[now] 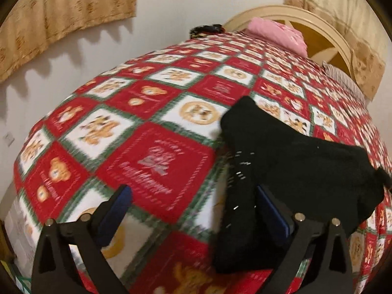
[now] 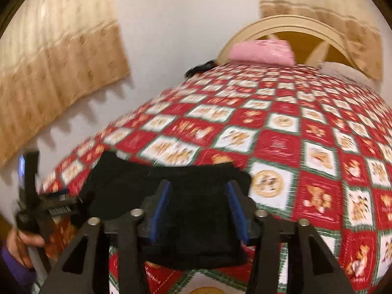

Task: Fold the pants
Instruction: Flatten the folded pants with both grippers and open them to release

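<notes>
The black pants (image 1: 289,161) lie bunched on the red, white and green teddy-bear quilt (image 1: 137,132). In the left wrist view my left gripper (image 1: 193,210) is open, its blue-padded fingers spread wide; the right finger touches the pants' left edge and nothing sits between the pads. In the right wrist view the pants (image 2: 196,205) lie directly under and between the fingers of my right gripper (image 2: 198,210), which is open with the cloth below its blue pads. The left gripper (image 2: 49,208) and the hand holding it show at the left edge.
A folded pink cloth (image 1: 279,34) lies at the head of the bed by the cream headboard (image 1: 325,36). A striped pillow (image 1: 343,78) is at the far right. A dark item (image 1: 205,29) sits at the far bed edge. Curtains (image 1: 61,17) hang on the wall.
</notes>
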A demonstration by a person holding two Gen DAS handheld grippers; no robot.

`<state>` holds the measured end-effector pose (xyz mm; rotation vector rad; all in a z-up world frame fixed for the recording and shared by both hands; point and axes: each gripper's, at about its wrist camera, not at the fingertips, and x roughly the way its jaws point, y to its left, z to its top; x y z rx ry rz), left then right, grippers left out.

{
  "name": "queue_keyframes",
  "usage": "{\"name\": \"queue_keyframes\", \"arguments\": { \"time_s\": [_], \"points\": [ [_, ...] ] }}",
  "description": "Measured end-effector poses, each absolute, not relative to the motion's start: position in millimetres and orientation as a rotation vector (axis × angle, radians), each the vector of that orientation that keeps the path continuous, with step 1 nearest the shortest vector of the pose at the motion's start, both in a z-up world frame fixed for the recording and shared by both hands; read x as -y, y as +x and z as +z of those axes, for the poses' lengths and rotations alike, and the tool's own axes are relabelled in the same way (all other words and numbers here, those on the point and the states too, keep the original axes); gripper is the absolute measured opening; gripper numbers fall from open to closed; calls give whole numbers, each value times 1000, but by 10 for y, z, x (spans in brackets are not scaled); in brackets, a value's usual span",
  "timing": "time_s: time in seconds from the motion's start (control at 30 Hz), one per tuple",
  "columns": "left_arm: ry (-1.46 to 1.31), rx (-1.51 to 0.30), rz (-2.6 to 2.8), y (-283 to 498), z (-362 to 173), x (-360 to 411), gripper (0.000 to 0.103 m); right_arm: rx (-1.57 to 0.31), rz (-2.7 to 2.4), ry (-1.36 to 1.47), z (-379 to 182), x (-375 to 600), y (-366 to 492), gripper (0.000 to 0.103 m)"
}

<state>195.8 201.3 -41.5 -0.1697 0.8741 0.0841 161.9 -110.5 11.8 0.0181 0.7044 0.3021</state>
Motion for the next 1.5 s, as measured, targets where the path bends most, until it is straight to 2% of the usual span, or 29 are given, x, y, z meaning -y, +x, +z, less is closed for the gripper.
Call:
{"name": "queue_keyframes", "arguments": {
  "time_s": [0.13,0.4,0.63,0.8,0.93,1.13,1.3,1.43,1.5],
  "points": [
    [-131,-837,116,1863,-244,-2021,101,-832,294,4,-242,1019,1755,35],
    [-63,-684,-21,2183,194,-1519,101,-812,275,-24,-333,1002,1706,35],
    [-74,-817,-42,2478,-255,-1266,101,-807,267,-35,-339,986,1690,35],
    [-136,-910,-25,2435,-618,-1414,103,-806,274,-37,-341,988,1690,35],
    [-135,-897,-33,2421,-607,-1401,103,-815,285,-38,-294,993,1689,35],
    [-144,-892,-33,2401,-615,-1399,103,-729,254,8,50,1145,1818,35],
    [-140,-894,-29,2418,-622,-1393,103,-865,239,46,-285,1158,2347,35],
    [-132,-895,-25,2436,-638,-1385,103,-780,228,-41,-374,1057,2287,35],
    [-129,-895,-23,2441,-642,-1381,103,-772,219,-83,-378,991,2264,40]
  ]
}}
